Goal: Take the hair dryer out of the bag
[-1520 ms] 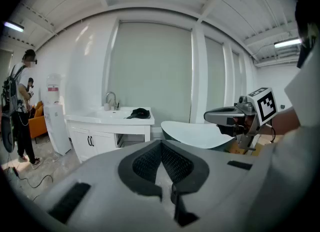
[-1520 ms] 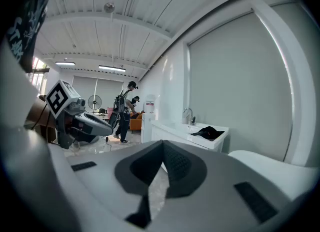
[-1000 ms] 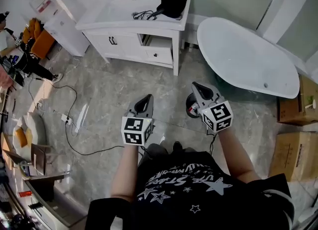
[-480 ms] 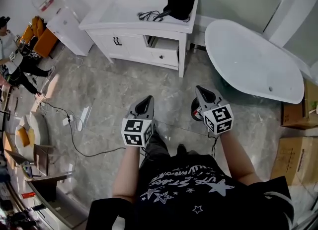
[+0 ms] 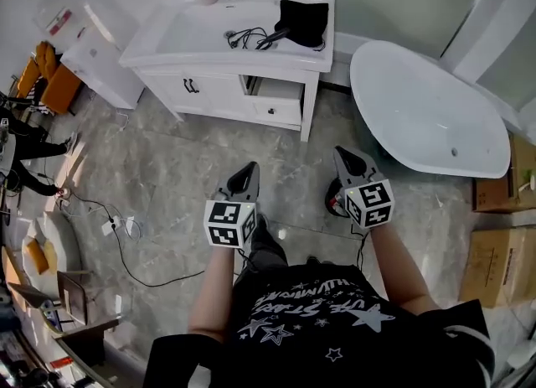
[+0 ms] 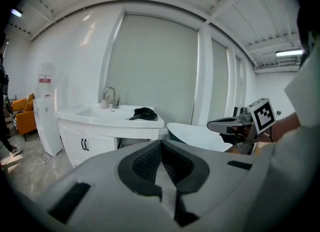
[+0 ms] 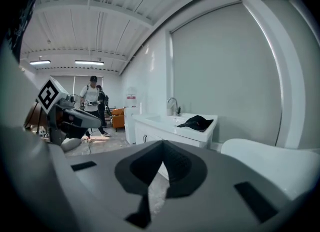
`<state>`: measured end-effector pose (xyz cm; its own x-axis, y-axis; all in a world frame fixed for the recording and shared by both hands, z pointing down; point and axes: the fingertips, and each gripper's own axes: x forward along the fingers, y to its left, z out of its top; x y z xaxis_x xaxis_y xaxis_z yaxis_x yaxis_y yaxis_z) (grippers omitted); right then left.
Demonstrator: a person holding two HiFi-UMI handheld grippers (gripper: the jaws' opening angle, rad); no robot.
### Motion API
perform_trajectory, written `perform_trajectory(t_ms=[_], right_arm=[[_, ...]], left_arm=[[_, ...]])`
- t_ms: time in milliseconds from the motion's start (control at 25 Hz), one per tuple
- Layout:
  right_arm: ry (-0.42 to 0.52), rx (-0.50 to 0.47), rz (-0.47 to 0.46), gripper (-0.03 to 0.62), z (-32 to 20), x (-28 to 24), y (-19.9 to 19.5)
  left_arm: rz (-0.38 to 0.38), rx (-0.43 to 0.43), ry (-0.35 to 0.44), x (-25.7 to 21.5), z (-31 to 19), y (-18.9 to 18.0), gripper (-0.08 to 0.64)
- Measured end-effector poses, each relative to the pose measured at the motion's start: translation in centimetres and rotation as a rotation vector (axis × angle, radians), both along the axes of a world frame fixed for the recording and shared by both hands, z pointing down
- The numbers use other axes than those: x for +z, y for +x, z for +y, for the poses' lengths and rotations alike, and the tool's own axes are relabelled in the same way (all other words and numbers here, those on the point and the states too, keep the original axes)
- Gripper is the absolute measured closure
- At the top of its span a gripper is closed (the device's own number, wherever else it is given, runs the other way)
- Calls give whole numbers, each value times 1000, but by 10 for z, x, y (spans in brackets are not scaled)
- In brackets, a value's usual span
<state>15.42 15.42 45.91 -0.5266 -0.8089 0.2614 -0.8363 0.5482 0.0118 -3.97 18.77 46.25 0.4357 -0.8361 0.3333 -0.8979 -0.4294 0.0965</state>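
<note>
Bright, even light from ceiling strips (image 7: 90,62); shadows soft; pale sheen on floor (image 5: 193,160); gripper views bowed, corners black; left tongs (image 6: 161,143) and right tongs (image 7: 162,145) blurred close up; head view sharp.

Wearer has walked toward the bench (image 5: 193,38): it & the bag (image 5: 303,19) on it show larger & nearer than before. Left tongs (image 5: 248,168) & right tongs (image 5: 341,153) came along, both now closer to the bench front. A dark trouser leg (image 5: 264,248) has stepped fwd beneath the left tongs. The bystander (image 5: 33,150) left of the bench has slid to the frame edge; only legs show.
</note>
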Motion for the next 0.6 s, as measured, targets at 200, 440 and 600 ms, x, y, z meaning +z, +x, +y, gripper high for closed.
perform_trajectory(t_ms=[200, 440, 600], right_arm=[[0, 50, 19, 584, -45, -2, -27], [-13, 120, 26, 526, -89, -11, -53], [-14, 178, 21, 509, -114, -14, -64]], left_arm=[[19, 71, 0, -4, -57, -24, 543], [38, 169, 9, -14, -117, -45, 494], [52, 221, 10, -14, -145, -58, 462]])
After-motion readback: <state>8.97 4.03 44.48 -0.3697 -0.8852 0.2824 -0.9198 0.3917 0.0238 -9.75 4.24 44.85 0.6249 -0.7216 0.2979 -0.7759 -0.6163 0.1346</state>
